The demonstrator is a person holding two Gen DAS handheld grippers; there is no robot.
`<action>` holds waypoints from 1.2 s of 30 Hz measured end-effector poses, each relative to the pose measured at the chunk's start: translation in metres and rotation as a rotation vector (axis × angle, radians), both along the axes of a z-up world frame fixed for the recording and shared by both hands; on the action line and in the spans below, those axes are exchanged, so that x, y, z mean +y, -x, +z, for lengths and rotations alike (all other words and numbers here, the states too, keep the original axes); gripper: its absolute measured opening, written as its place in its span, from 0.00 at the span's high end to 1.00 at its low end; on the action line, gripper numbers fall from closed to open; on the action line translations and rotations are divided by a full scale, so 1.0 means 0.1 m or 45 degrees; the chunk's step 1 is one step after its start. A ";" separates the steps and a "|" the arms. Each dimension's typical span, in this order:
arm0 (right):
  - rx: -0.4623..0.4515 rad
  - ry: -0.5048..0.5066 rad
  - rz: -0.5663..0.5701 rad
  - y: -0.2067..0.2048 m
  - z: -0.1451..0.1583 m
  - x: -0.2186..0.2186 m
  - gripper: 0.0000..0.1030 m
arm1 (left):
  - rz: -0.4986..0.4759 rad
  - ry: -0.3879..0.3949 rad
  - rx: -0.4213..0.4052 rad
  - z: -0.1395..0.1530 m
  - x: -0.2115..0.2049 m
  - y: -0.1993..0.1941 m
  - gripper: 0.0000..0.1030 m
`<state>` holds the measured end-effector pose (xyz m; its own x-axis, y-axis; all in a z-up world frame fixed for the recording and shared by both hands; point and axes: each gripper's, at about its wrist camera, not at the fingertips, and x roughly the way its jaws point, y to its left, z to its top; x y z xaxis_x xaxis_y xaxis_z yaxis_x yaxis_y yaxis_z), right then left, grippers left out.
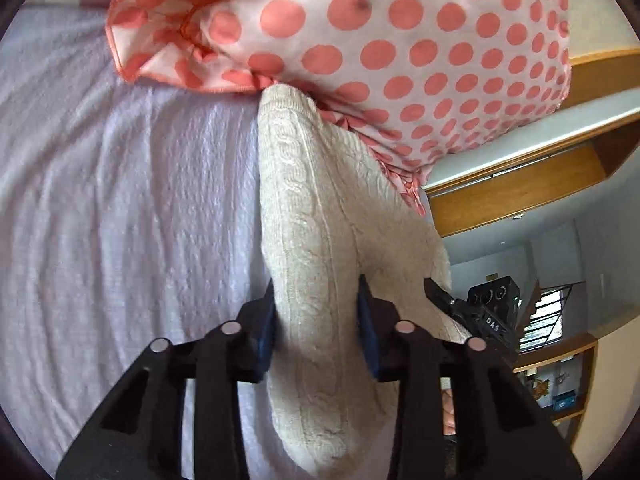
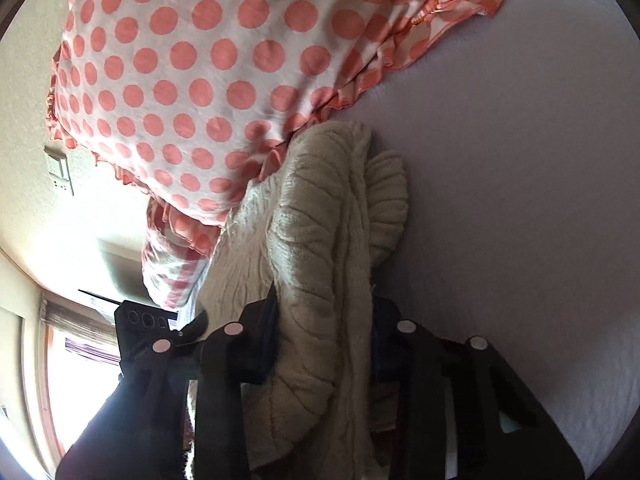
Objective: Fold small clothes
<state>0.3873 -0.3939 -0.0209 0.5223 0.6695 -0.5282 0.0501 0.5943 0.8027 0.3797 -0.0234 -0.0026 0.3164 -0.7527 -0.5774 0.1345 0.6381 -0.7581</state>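
Note:
A cream cable-knit garment (image 1: 316, 216) hangs stretched between my two grippers above the bed. My left gripper (image 1: 318, 320) is shut on one bunched edge of it. My right gripper (image 2: 324, 328) is shut on another bunched edge (image 2: 320, 240), with a ribbed cuff (image 2: 386, 192) showing beside it. The right gripper's body (image 1: 486, 316) shows at the right in the left wrist view. The left gripper's body (image 2: 148, 328) shows at the left in the right wrist view. The rest of the garment's shape is hidden in its folds.
A white pillow with coral polka dots and a ruffled edge (image 1: 400, 52) lies just beyond the garment, also in the right wrist view (image 2: 208, 60). A pale lilac bedsheet (image 1: 120, 200) covers the bed. Wooden furniture (image 1: 520, 184) stands past the bed's edge.

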 end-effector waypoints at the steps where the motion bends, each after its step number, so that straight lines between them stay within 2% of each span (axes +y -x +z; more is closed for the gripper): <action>1: -0.018 -0.016 0.015 0.02 0.06 0.07 0.66 | -0.008 -0.023 -0.037 0.08 0.06 0.04 0.69; 4: -0.065 -0.036 0.111 -0.01 0.23 0.42 0.68 | -0.002 -0.085 -0.127 0.33 0.36 0.14 0.70; 7: -0.098 0.001 0.232 -0.14 0.30 1.00 0.68 | 0.091 -0.170 -0.176 0.54 0.87 0.23 0.69; 9: -0.095 0.035 0.282 -0.27 0.26 1.33 0.68 | 0.179 -0.251 -0.165 0.54 1.16 0.25 0.67; 11: -0.082 0.131 0.294 -0.38 0.18 1.63 0.64 | 0.233 -0.322 -0.106 0.40 1.35 0.24 0.64; 13: -0.104 0.222 0.286 -0.37 0.23 1.71 0.59 | 0.254 -0.305 -0.052 0.28 1.47 0.24 0.62; 14: -0.112 0.240 0.277 -0.33 0.30 1.69 0.58 | 0.263 -0.269 -0.064 0.30 1.53 0.29 0.63; 16: -0.185 0.303 0.221 -0.15 0.52 1.59 0.52 | 0.276 -0.267 -0.142 0.46 1.64 0.43 0.65; 17: -0.238 0.295 0.210 -0.04 0.61 1.52 0.48 | 0.279 -0.258 -0.187 0.55 1.66 0.51 0.65; 19: -0.330 0.184 0.263 0.23 0.85 1.46 0.28 | 0.239 -0.209 -0.283 0.75 1.65 0.71 0.65; 22: -0.394 0.100 0.436 0.53 1.05 1.65 0.16 | 0.131 -0.157 -0.360 0.91 1.44 0.91 0.62; 24: -0.353 0.106 0.511 0.54 1.03 1.87 0.14 | 0.051 -0.139 -0.364 0.91 1.19 0.93 0.57; 26: -0.244 0.136 0.536 0.45 0.87 2.01 0.14 | 0.019 -0.164 -0.342 0.85 1.01 0.92 0.57; 28: -0.125 0.262 0.461 0.28 0.61 2.03 0.17 | 0.001 -0.210 -0.275 0.66 0.89 0.84 0.56; 29: -0.098 0.276 0.420 0.20 0.48 2.00 0.19 | -0.014 -0.220 -0.233 0.54 0.83 0.81 0.57; 30: -0.125 0.243 0.379 0.14 0.44 1.95 0.22 | -0.024 -0.227 -0.215 0.45 0.80 0.80 0.58; 31: -0.121 0.219 0.357 0.11 0.42 1.87 0.23 | -0.019 -0.232 -0.246 0.43 0.79 0.83 0.58; 34: -0.124 0.210 0.347 0.15 0.45 1.83 0.23 | -0.005 -0.240 -0.275 0.51 0.81 0.90 0.57; 36: -0.211 0.246 0.339 0.37 0.59 1.82 0.19 | 0.012 -0.239 -0.306 0.60 0.91 1.06 0.48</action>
<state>0.3504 -0.2120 0.0385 0.4324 0.6895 -0.5810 -0.2477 0.7105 0.6587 0.2738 0.0675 0.0569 0.4673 -0.6362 -0.6139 0.2889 0.7661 -0.5741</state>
